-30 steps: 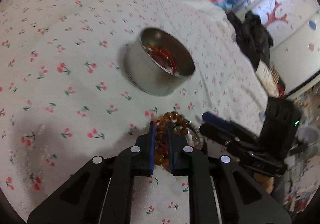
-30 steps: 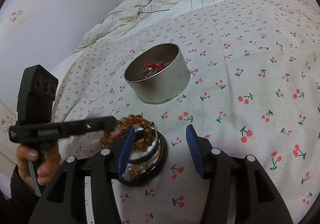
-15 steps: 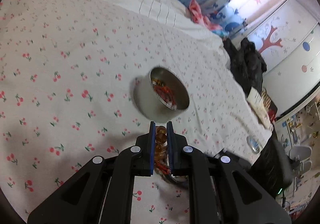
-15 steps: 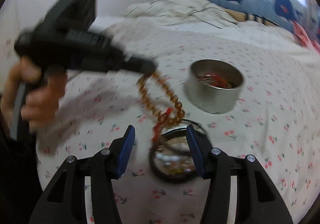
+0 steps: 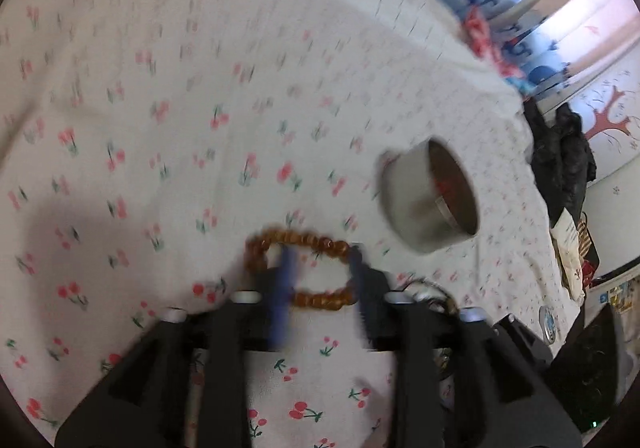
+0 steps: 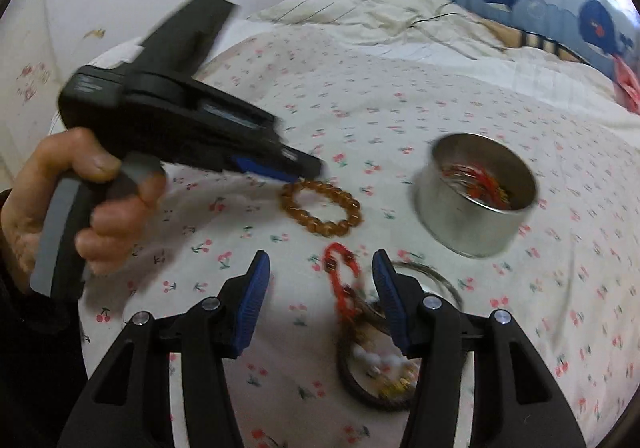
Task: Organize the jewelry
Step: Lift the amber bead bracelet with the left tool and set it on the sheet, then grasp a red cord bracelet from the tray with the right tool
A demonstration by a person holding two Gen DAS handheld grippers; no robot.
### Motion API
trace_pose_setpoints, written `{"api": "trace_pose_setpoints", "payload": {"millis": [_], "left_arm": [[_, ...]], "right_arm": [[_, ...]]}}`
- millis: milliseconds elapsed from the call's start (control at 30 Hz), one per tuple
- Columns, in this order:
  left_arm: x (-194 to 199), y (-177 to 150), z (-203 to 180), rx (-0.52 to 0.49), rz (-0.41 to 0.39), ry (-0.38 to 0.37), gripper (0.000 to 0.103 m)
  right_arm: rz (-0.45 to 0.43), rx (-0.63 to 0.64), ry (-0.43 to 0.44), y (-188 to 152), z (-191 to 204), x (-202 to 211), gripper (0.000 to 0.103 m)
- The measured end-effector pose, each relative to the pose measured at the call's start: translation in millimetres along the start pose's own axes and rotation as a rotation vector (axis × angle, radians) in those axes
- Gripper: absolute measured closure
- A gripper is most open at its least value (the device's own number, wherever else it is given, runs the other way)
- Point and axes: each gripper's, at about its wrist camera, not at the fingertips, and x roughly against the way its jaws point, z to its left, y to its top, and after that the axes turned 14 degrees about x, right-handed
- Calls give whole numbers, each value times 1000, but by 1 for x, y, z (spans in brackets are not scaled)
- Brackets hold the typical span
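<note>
While our right gripper (image 6: pixel 320 288) hangs wide open and holds nothing above the dark bangles (image 6: pixel 376 372) and red chain (image 6: pixel 340 276), our left gripper (image 5: pixel 322 280) stands parted and empty over the amber bead bracelet (image 6: pixel 320 208), lying flat on the cherry-print sheet (image 6: pixel 440 88). Farther right sits the round tin (image 6: pixel 476 194).

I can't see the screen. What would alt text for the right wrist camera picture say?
An amber bead bracelet lies flat on a cherry-print bedsheet, just off the tip of the hand-held left gripper. Nearer the camera, the right gripper is open over a red chain and a heap of bangles. A round metal tin stands to the right.
</note>
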Motion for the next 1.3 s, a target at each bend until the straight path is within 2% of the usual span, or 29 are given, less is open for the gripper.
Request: {"api": "trace_pose_setpoints", "payload": {"millis": [33,100,133,200,267,333,367,433,500,533,567,600,633,667,900,1000,1033,1067,1100,1167,1200,1300], "left_arm": [[-2,1,2,12,-1,-1,54],[-3,2,2,0,-12,14,54],[0,4,3,-2,-35,32,53],[6,4,5,-4,-91,94,43],[9,4,5,-6,-126,130,38],[4,4,6,-7,-103,136,37],[0,3,4,-26,-104,162,36],[-7,0,-4,-81,-105,209,35],[-18,-8,-14,-154,-90,238,35],[-21,-12,-18,-182,-85,243,42],[-22,-15,-20,-205,-92,262,60],[-22,-15,-21,-221,-92,272,70],[-21,-14,-20,-224,-86,264,84],[-18,-13,-19,-211,-77,231,90],[-7,-24,-33,-273,-124,207,93],[-11,-23,-32,-272,-117,228,92],[-14,-21,-30,-265,-109,237,88],[-17,-20,-26,-244,-96,242,73],[-18,-19,-26,-233,-96,225,64],[-19,-17,-25,-216,-113,210,17],[-19,-18,-24,-210,-135,240,12],[-29,-21,-23,-222,-134,275,11]], "right_arm": [[12,14,7,3,0,-5,50],[55,44,37,10,0,-20,50],[70,47,51,11,0,-26,50],[135,44,72,11,-4,-41,50],[151,34,82,11,-8,-45,51],[154,11,80,10,-15,-44,64],[151,-5,74,9,-19,-43,69],[143,-45,53,5,-28,-41,94],[123,-97,49,1,-36,-37,94],[115,-104,41,1,-37,-36,94],[103,-111,35,0,-38,-32,94],[75,-128,41,-1,-40,-25,94],[54,-143,51,-2,-42,-20,94],[28,-160,62,-4,-44,-13,94],[-181,-337,113,-24,-76,52,94],[-259,-426,111,-37,-89,75,94],[-271,-446,100,-42,-92,79,94],[-278,-470,85,-47,-98,82,94],[-281,-504,69,-54,-105,84,94],[-286,-562,66,-63,-114,86,94],[-280,-583,56,-66,-116,86,94],[-235,-616,43,-73,-123,79,94]]}}
